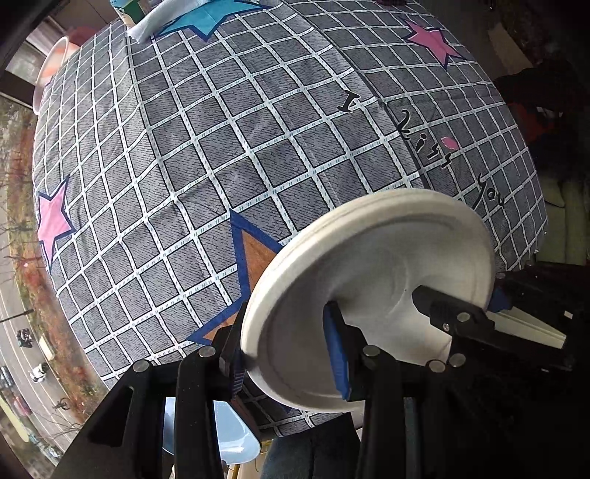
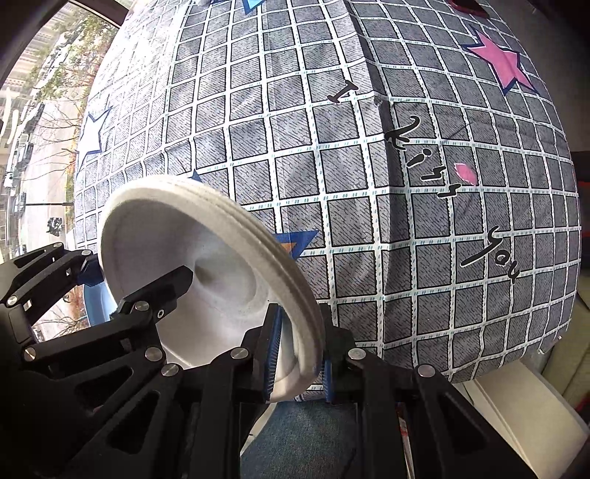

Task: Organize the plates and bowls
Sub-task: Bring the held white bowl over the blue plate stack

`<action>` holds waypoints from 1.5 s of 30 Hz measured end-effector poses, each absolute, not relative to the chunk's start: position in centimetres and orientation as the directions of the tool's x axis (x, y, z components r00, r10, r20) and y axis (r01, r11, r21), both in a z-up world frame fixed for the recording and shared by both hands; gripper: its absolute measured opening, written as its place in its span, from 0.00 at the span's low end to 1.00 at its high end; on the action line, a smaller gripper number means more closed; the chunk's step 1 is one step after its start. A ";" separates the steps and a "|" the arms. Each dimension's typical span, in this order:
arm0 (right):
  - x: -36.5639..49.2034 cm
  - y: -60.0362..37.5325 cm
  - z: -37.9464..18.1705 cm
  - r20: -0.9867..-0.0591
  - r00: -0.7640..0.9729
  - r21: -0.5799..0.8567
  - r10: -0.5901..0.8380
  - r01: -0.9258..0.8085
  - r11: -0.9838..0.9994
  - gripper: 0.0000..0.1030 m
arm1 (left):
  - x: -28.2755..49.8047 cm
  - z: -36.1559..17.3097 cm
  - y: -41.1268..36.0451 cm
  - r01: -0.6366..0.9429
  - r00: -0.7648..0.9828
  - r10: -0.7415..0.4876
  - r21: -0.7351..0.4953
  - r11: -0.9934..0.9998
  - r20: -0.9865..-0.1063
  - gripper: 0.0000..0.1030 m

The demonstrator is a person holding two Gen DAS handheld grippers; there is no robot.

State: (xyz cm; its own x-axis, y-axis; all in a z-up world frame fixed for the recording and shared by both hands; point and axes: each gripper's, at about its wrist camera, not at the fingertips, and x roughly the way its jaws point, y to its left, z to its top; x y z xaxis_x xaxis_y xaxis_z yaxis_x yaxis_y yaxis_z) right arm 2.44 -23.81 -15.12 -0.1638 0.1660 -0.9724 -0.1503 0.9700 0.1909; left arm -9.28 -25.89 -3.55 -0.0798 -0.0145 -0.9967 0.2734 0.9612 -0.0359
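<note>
A stack of white plates (image 1: 368,280) hangs tilted above the checked tablecloth (image 1: 221,147), held at two opposite sides of its rim. My left gripper (image 1: 285,357) is shut on the near rim, one blue pad inside the dish and one under it. My right gripper (image 1: 475,306) clamps the rim on the far right. In the right wrist view the plate stack (image 2: 206,258) shows several layered rims, with my right gripper (image 2: 300,363) shut on its lower edge and my left gripper (image 2: 107,280) gripping the left side.
A pink and white bowl (image 1: 51,62) stands at the table's far left edge, beside a light blue cloth (image 1: 162,22). A pale blue object (image 1: 228,434) sits below the near table edge. A person's denim-clad leg (image 2: 295,442) is underneath. A window lies to the left.
</note>
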 end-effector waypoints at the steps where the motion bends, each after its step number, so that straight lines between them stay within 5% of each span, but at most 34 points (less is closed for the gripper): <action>1: 2.4 -23.6 -14.9 -0.973 -0.159 0.190 0.165 -0.154 0.970 0.21 | -9.4 -3.3 -25.7 0.273 -0.076 -0.013 -0.033 0.961 -0.997 0.39; 45: 2.6 -14.5 -10.0 -0.989 -0.041 0.144 0.139 -0.405 0.903 0.21 | -14.4 1.6 -15.5 -0.023 0.086 -0.080 -0.083 0.996 -0.993 0.39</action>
